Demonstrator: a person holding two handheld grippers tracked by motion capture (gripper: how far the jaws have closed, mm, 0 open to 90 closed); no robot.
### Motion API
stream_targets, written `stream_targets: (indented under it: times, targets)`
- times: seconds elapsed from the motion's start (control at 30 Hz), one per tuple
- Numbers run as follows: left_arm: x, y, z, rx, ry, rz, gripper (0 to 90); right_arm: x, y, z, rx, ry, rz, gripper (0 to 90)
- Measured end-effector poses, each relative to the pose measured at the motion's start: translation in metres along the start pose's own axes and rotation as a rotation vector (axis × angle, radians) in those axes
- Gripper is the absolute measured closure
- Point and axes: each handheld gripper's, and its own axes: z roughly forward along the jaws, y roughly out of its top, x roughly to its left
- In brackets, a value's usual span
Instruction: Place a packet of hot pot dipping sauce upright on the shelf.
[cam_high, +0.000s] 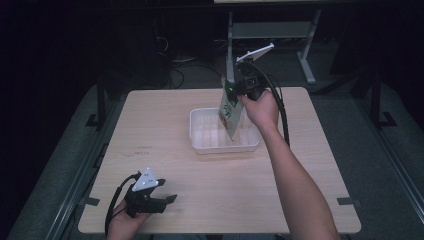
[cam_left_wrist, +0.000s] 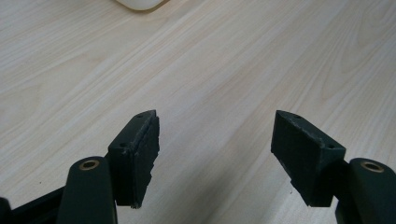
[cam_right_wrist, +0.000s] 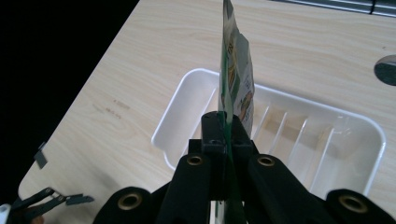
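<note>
I have a light wood tabletop (cam_high: 165, 125) in front of me, with dark floor around it and a grey metal frame (cam_high: 270, 30) standing beyond its far edge. Near the middle of the far half sits a white plastic tray (cam_high: 200, 140), rectangular with rounded corners and raised ribs along its bottom; in the right gripper view it lies directly beneath my jaws.

My right forearm (cam_high: 295, 185) reaches from the near right corner up over the tray. The right gripper (cam_high: 239, 86) is held above the tray's far right part, its jaws closed flat on the top edge of a thin green and white packet (cam_high: 229, 112). The packet hangs from the jaws, tilted, with its lower end down inside the tray; I cannot tell whether it touches the tray bottom. In the right gripper view the packet (cam_right_wrist: 237, 79) shows edge-on, rising straight out from between the pinched jaws, with printed green and yellow artwork on its face.

My left gripper (cam_high: 167, 198) rests low at the near left of the tabletop, well apart from the tray. Its jaws stand wide apart with nothing between them, bare wood grain showing in the gap.
</note>
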Motion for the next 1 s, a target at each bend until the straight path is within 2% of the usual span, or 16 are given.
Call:
stream_targets:
  times: [0.2,0.3,0.4,0.63,0.77,1.0]
  targets:
    - [0.000,0.000,-0.001,-0.005,-0.001,0.003,31.8,-0.001,0.003,0.006,-0.006,-0.031,0.015,89.5]
    - [0.000,0.000,-0.001,-0.008,-0.001,0.005,31.8,-0.003,0.004,0.009,-0.006,-0.031,0.031,89.5]
    - [0.000,0.000,-0.002,-0.018,-0.013,0.008,31.7,-0.002,0.005,0.013,-0.003,-0.038,0.029,89.5]
    - [-0.002,0.001,-0.003,-0.022,-0.012,0.023,31.7,0.001,0.007,0.023,0.017,-0.056,0.027,89.5]
    - [-0.002,0.001,-0.003,-0.023,-0.011,0.021,31.7,0.003,0.009,0.028,0.026,-0.057,0.015,89.5]
    - [-0.001,0.001,-0.005,-0.028,-0.009,0.023,31.7,0.005,0.012,0.034,0.023,-0.053,0.023,89.4]
